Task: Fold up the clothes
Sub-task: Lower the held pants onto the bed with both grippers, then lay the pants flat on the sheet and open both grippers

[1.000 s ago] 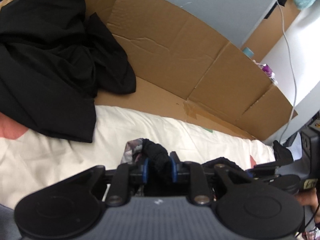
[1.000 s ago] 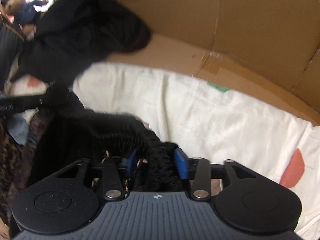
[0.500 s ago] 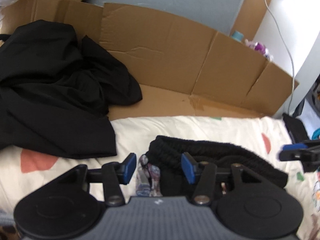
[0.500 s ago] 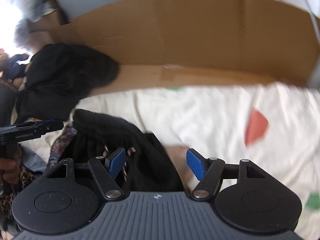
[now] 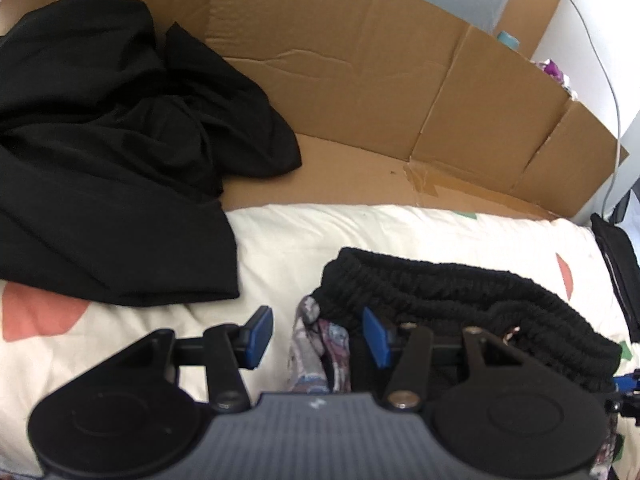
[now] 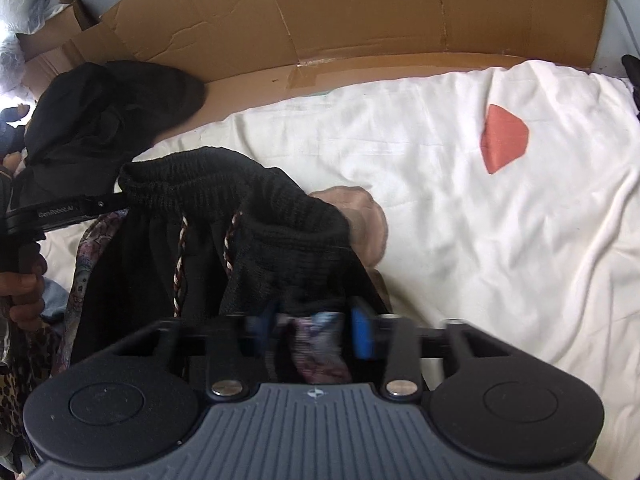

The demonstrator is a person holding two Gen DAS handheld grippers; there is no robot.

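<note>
A pair of black shorts with a thick, ribbed elastic waistband lies on a cream bedsheet, a soft, rumpled cotton printed with coral-red patches and small green shapes. From the waistband hang two braided drawstrings, twisted in dark red and white. A patterned lining or second fabric in grey, purple and pink shows at the edge of the shorts. The right gripper has just been closing its jaws, and the blue pads now pinch a bunch of the black and patterned cloth at the waistband's right end; the picture is blurred there, but the fabric fills the gap. The left gripper stands with its jaws parted: the patterned corner of the shorts lies between the blue pads, which do not press on it. In the right wrist view a hand holds the left gripper's black handle at the shorts' left end. Further back, a heap of smooth, limp black garments sprawls partly on the sheet and partly on flattened brown cardboard, creased and taped, which lines the bed's far side and rises behind it like a low wall.
</note>
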